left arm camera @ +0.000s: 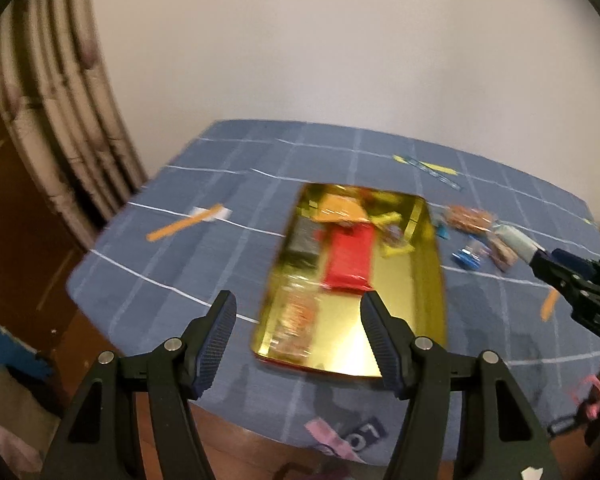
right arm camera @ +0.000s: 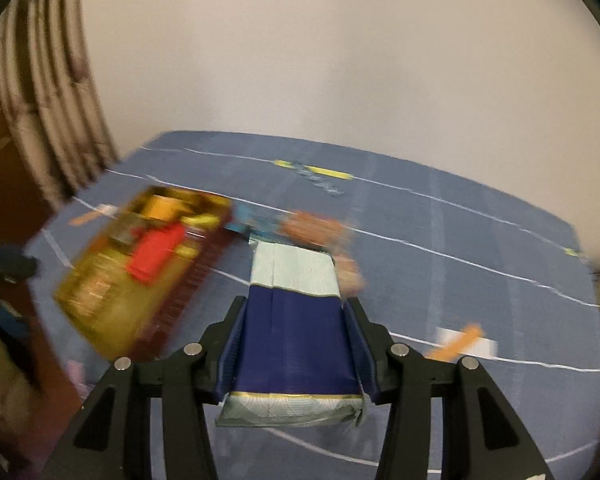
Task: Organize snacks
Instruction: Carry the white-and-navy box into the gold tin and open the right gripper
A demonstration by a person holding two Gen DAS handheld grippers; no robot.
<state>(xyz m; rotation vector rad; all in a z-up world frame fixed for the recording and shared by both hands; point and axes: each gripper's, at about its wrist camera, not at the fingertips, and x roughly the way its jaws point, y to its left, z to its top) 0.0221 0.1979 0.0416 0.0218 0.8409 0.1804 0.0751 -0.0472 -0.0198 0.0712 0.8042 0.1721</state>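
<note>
A gold tin [left arm camera: 352, 340] lies open on the blue checked tablecloth [left arm camera: 180, 272], with a red packet [left arm camera: 348, 260], an orange packet [left arm camera: 340, 210] and darker packets in it. My left gripper [left arm camera: 298, 308] hovers open over the tin's near end, with nothing between its fingers. At the right of that view my right gripper [left arm camera: 540, 258] carries a pale-green and navy packet [left arm camera: 516, 240]. In the right wrist view the right gripper [right arm camera: 296, 308] is shut on this packet [right arm camera: 296, 340], above the cloth and to the right of the tin [right arm camera: 112, 320].
Loose snacks lie right of the tin: a brown-orange packet [left arm camera: 470, 218] and a small blue one [left arm camera: 466, 258]. A yellow-and-blue strip [left arm camera: 428, 166] lies near the far edge. Orange markers [left arm camera: 184, 222] [right arm camera: 456, 342] are on the cloth. A curtain [left arm camera: 60, 100] hangs at the left.
</note>
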